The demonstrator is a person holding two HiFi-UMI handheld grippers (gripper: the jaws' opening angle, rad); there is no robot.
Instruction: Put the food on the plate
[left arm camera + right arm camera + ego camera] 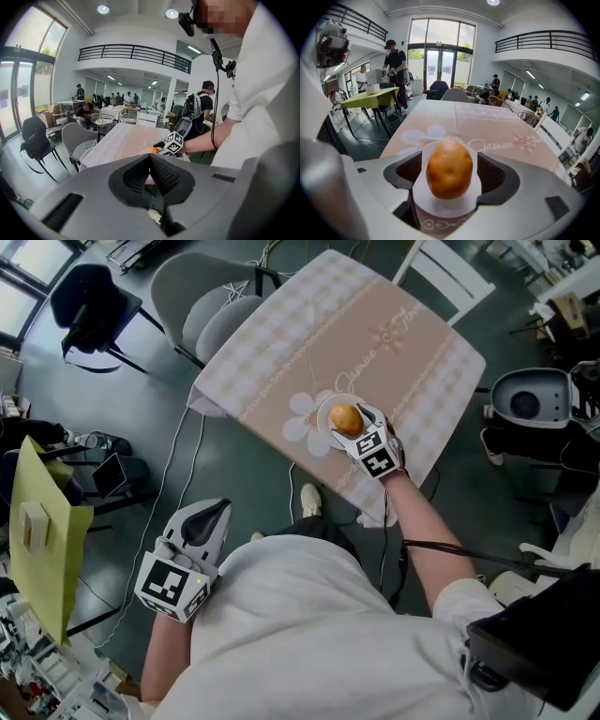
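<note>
A golden-brown potato-like food [345,418] [449,168] rests on a small white plate [323,415] [446,207] near the front edge of the table [375,334], which has a beige checked cloth. My right gripper [349,425] [450,170] straddles the food, open, with a thin gap of white plate showing on each side. My left gripper [222,505] [150,157] is shut and empty, held low beside the person's body, away from the table. The left gripper view also shows the food [152,150] from afar.
Two grey chairs [202,296] stand at the table's far left and a white chair [450,268] at its far side. A yellow-green table [42,521] is at the left. Cables [178,465] lie on the floor. People stand in the background.
</note>
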